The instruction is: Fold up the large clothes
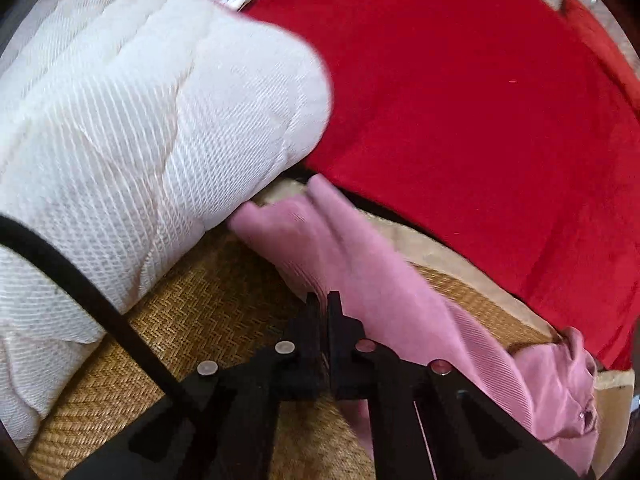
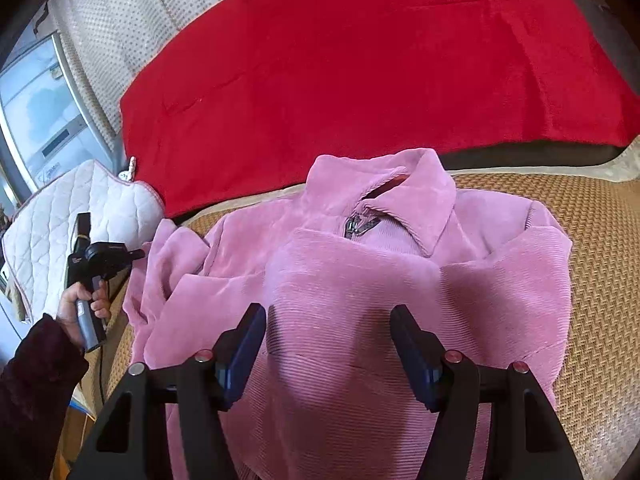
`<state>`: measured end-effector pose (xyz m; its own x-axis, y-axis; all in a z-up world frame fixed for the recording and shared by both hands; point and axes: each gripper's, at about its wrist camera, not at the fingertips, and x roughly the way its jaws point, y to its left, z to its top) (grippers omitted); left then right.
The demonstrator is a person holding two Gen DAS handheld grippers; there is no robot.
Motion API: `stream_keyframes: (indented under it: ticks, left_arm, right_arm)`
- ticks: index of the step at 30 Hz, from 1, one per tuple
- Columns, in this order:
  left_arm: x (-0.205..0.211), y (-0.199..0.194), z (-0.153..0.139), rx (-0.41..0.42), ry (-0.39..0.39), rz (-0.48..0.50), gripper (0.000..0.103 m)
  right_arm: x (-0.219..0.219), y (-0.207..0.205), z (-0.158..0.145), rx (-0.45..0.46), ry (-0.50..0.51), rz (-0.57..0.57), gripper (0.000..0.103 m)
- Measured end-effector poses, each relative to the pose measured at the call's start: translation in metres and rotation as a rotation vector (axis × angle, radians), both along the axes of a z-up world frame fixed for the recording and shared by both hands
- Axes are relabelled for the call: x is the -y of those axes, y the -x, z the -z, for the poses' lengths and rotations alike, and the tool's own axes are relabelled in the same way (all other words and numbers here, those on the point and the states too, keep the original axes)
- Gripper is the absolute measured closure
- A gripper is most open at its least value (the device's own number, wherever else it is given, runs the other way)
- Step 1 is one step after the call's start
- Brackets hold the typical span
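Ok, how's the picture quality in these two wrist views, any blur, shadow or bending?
Left wrist view: the pink jacket is smeared by motion blur beyond the left gripper, the white quilted pad is bright, nearly washed out. Right wrist view: sharper, the right gripper casts dark shadows on the jacket. Both: fisheye bending, dark corners.
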<state>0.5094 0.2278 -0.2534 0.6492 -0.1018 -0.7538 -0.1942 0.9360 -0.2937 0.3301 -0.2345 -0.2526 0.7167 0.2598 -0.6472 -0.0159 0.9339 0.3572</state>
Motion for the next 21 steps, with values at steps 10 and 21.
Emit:
stream_keyframes:
  ticks: [10,21]
  left_arm:
    - [0.056,0.046,-0.076,0.145,-0.076,0.18,0.101]
    - [0.234,0.163,-0.138,0.25,-0.157,0.67,0.101]
  right_arm:
    - [0.012,0.007,-0.011,0.02,-0.054,0.019,0.035]
    - [0.046,0.012,-0.013,-0.03,-0.09,0.121,0.035]
